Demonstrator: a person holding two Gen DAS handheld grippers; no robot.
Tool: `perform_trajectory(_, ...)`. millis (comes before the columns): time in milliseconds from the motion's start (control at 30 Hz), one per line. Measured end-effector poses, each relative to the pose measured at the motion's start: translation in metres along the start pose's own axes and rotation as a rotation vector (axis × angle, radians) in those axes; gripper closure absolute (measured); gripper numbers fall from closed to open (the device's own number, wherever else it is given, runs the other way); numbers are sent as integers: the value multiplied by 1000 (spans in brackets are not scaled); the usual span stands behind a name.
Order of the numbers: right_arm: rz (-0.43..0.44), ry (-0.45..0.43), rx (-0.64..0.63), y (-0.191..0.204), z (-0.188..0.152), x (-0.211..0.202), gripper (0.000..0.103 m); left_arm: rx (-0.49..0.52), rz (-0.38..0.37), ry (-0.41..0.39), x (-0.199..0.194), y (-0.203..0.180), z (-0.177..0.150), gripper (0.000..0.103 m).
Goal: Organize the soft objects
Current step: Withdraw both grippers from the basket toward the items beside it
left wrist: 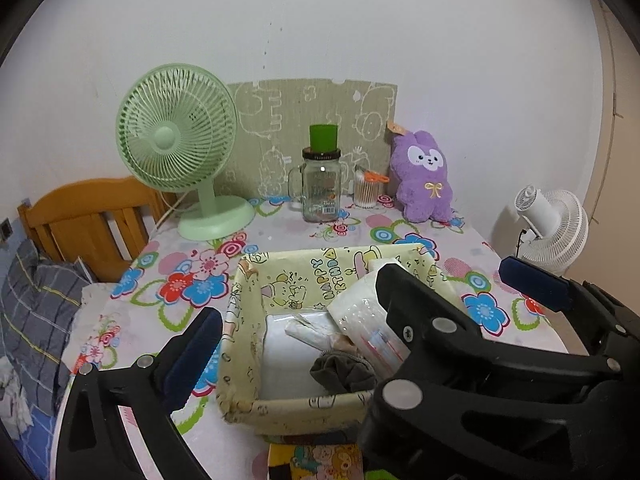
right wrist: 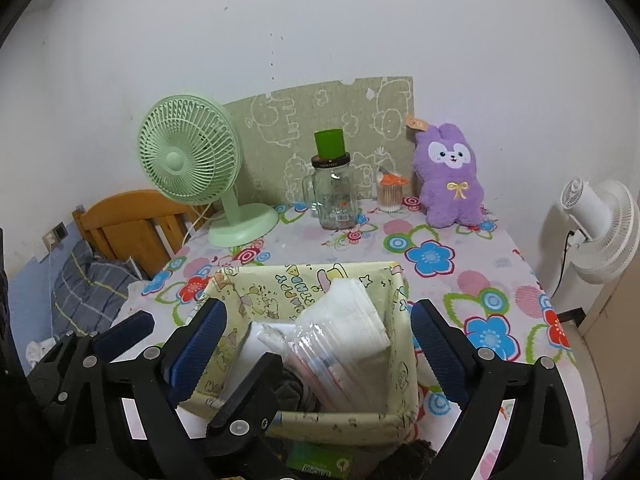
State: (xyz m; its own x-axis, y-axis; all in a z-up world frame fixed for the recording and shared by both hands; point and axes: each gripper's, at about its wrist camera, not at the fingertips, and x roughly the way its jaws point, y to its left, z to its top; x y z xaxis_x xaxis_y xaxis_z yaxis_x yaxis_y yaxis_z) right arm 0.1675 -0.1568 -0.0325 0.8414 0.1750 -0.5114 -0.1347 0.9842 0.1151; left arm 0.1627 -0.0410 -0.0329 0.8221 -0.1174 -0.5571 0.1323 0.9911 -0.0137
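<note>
Right wrist view: two tongs, right tongs and left tongs, both apart; one fabric basket, one purple plush, two fans on/near bench.

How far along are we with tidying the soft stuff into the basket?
Partly done. The fabric basket already holds tissue packs and a dark cloth. Nothing is in hand: left gripper and right gripper both hover open over it. The purple plush remains at the table's back edge, likely next.
</note>
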Motion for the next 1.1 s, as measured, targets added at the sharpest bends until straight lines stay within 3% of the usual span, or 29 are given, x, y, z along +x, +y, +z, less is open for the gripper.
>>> perform_trajectory(1100, -49, -93, -103, 14, -49, -104, 2, 19, -49, -68, -87, -19, -54, 1)
